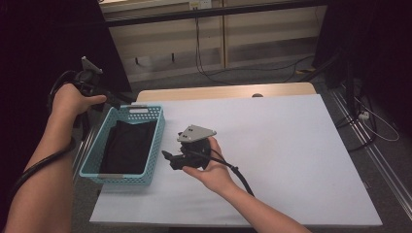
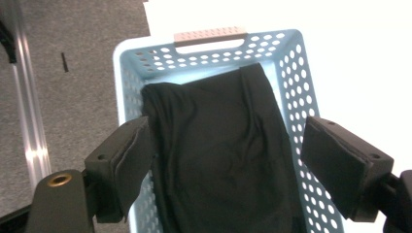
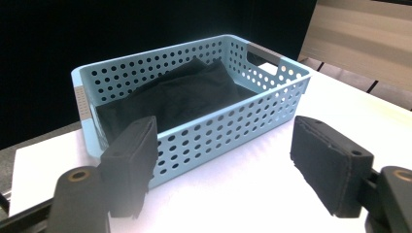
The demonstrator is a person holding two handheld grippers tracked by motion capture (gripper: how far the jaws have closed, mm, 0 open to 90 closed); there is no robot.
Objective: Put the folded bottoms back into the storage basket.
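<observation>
A light blue perforated basket [image 1: 158,138] stands at the left of the white table, with a folded black cloth [image 1: 128,144] lying in it. My left gripper [image 1: 116,103] hangs above the basket's far left corner, held in a hand. In the left gripper view the basket [image 2: 291,97] and cloth [image 2: 218,160] lie below my left gripper [image 2: 227,141], which is open and empty. My right gripper [image 1: 170,159] sits just right of the basket, low over the table, pointing at its side. In the right gripper view my right gripper [image 3: 224,145] is open, facing the basket wall [image 3: 228,124] and the cloth [image 3: 184,94].
The white table top [image 1: 291,155] stretches to the right of the basket. A wooden strip [image 1: 223,91] runs along its far edge. Grey carpet with cables [image 1: 214,73] lies beyond, and a metal rail [image 2: 29,121] runs beside the table's left side.
</observation>
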